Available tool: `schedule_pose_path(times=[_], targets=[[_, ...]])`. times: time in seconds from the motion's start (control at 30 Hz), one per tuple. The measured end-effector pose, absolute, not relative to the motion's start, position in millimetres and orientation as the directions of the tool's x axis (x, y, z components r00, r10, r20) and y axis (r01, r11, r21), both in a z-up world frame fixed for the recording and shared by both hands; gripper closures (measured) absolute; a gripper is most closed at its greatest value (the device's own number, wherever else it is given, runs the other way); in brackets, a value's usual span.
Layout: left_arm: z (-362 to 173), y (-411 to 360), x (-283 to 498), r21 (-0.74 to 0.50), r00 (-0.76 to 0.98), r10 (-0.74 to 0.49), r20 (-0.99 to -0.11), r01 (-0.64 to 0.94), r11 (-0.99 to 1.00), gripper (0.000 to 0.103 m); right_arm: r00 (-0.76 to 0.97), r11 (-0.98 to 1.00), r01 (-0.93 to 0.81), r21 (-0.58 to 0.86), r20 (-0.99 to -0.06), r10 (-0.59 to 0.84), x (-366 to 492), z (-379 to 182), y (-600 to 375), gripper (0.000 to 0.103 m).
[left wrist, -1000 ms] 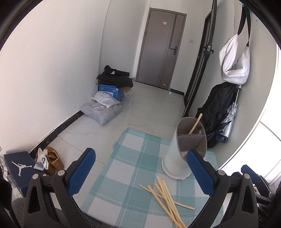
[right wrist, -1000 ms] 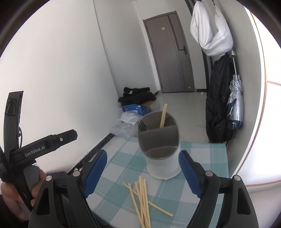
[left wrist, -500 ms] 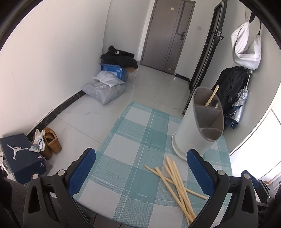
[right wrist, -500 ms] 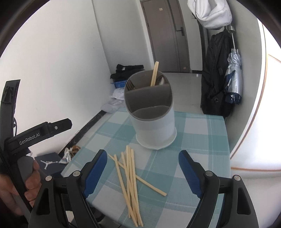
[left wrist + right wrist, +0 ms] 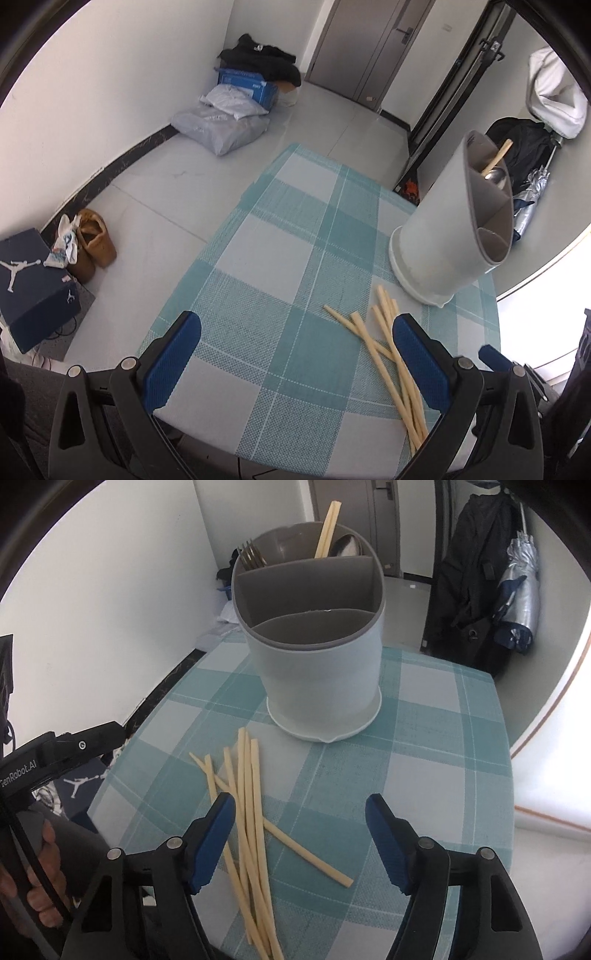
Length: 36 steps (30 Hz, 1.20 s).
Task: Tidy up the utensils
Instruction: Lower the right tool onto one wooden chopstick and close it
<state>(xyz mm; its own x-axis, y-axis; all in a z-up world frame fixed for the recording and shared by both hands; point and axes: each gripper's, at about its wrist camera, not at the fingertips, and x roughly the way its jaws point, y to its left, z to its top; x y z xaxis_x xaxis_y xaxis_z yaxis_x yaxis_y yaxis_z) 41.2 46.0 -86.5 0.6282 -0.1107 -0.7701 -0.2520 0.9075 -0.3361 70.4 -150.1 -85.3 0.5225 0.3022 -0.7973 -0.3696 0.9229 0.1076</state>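
Several pale wooden chopsticks [image 5: 251, 812] lie loose and crossed on the teal checked tablecloth [image 5: 424, 768], in front of a white utensil holder [image 5: 317, 664] with grey dividers. The holder's back compartment has a fork [image 5: 251, 555], a spoon [image 5: 347, 546] and one chopstick [image 5: 327, 528]. My right gripper [image 5: 299, 808] hovers over the pile with its jaws closing; the chopsticks lie under its left pad and between the jaws, untouched. My left gripper [image 5: 295, 325] is open over bare cloth, with the chopsticks [image 5: 373, 343] by its right finger and the holder [image 5: 450, 229] beyond.
The table's near edge [image 5: 221, 439] and left edge drop to a tiled floor with a shoebox [image 5: 33, 288], brown shoes [image 5: 94, 243] and bags [image 5: 221, 125]. A black backpack [image 5: 472, 583] and umbrella stand behind the table. A hand [image 5: 40, 886] holds the left gripper's handle.
Both grippers have sunk toward the table and tipped downward, so the chopsticks and holder look closer. The right gripper's blue pads have drawn closer together; the left ones keep their spread.
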Motion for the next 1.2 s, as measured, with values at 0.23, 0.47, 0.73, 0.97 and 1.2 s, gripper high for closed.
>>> schedule_pose_path(times=[0.23, 0.47, 0.73, 0.97, 1.2], targets=[[-97, 51, 46, -0.351, 0.577, -0.146, -0.804, -0.261, 0.899, 0.001, 0.445, 0.908, -0.409, 0.096, -0.847, 0.291, 102, -109, -126, 0.067], [-101, 63, 52, -0.374, 0.556, -0.167, -0.814, -0.283, 0.883, 0.001, 0.424, 0.909, -0.405, 0.093, -0.862, 0.277, 110, -122, -115, 0.078], [-106, 69, 53, -0.397, 0.536, -0.187, -0.823, -0.307, 0.865, 0.001, 0.434, 0.894, -0.439, 0.086, -0.851, 0.295, 103, -115, -113, 0.078], [-106, 68, 54, -0.370, 0.529, -0.161, -0.833, -0.316, 0.873, 0.001, 0.437, 0.886, -0.464, 0.015, -0.866, 0.244, 96, -114, -107, 0.078], [-106, 75, 53, -0.381, 0.528, -0.165, -0.833, -0.332, 0.863, 0.001, 0.423, 0.853, -0.520, -0.039, -0.880, 0.217, 98, -110, -89, 0.079]])
